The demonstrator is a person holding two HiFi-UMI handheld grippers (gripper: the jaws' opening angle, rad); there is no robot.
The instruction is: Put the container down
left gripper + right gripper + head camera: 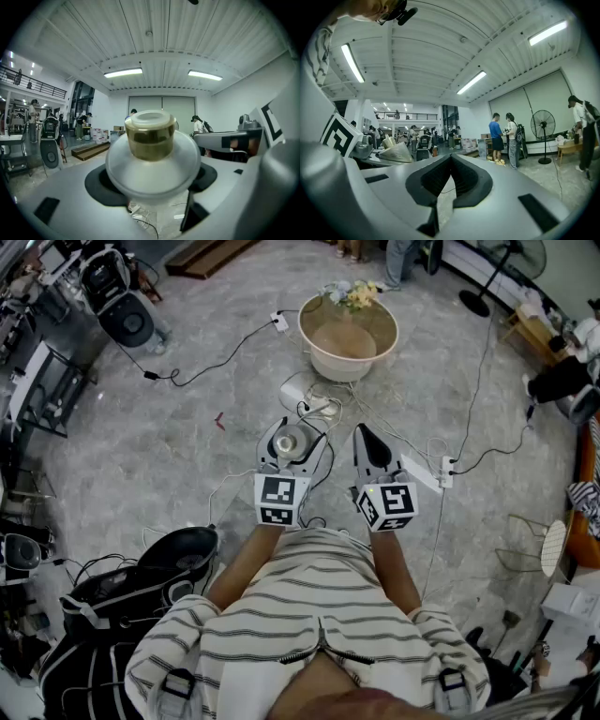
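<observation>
Between the jaws of the left gripper [153,186] sits the container [151,140], a clear bulbous jar with a gold collar and a white lid. The jaws stand wide and pinch its broad belly from both sides, probably because that is the firmest place to hold it. It hangs in the air before the person, above the floor [169,456] (nothing to set it on lies beneath). It is upright, lid toward the ceiling, its long axis vertical and crosswise to the jaws. The right gripper [451,163] beside it is pressed together on nothing.
</observation>
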